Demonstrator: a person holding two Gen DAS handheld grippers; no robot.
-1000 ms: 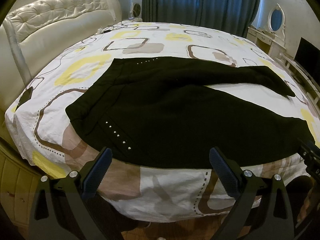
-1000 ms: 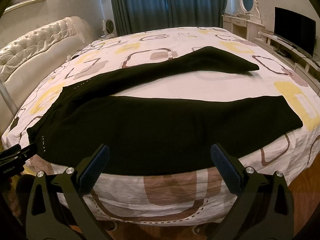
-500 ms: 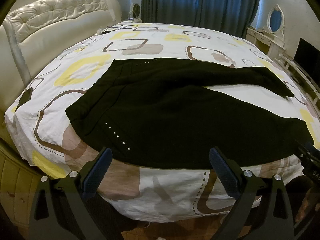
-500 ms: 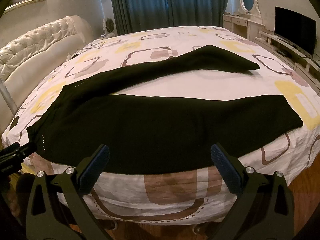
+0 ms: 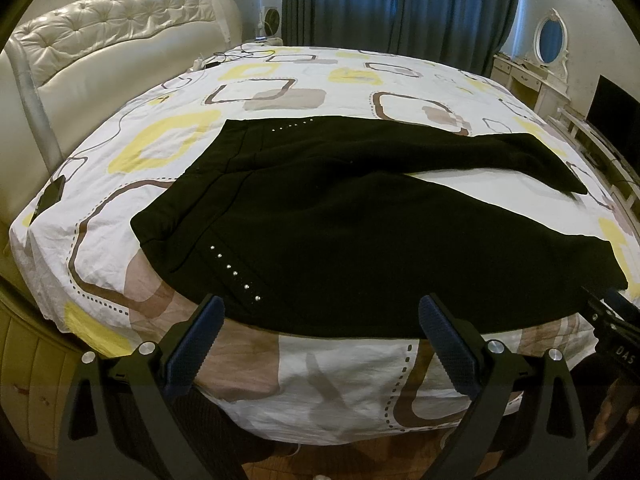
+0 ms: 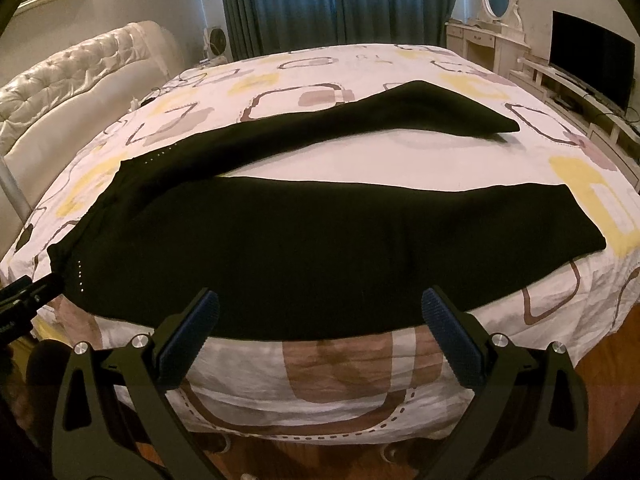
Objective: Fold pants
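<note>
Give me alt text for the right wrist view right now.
Black pants lie spread flat on a patterned bedsheet, legs splayed apart toward the right. The open right gripper hovers at the near bed edge, holding nothing; the left gripper shows at far left.

Patterned bed (image 5: pixel 328 376); black pants (image 5: pixel 360 248) spread flat on it.

Bare bed (image 5: pixel 304 80) beyond and between the spread pants (image 5: pixel 360 240) legs lies open; the headboard (image 5: pixel 100 48) walls the left.

Black pants (image 5: pixel 360 232) flat on bed (image 5: pixel 340 368)
</note>
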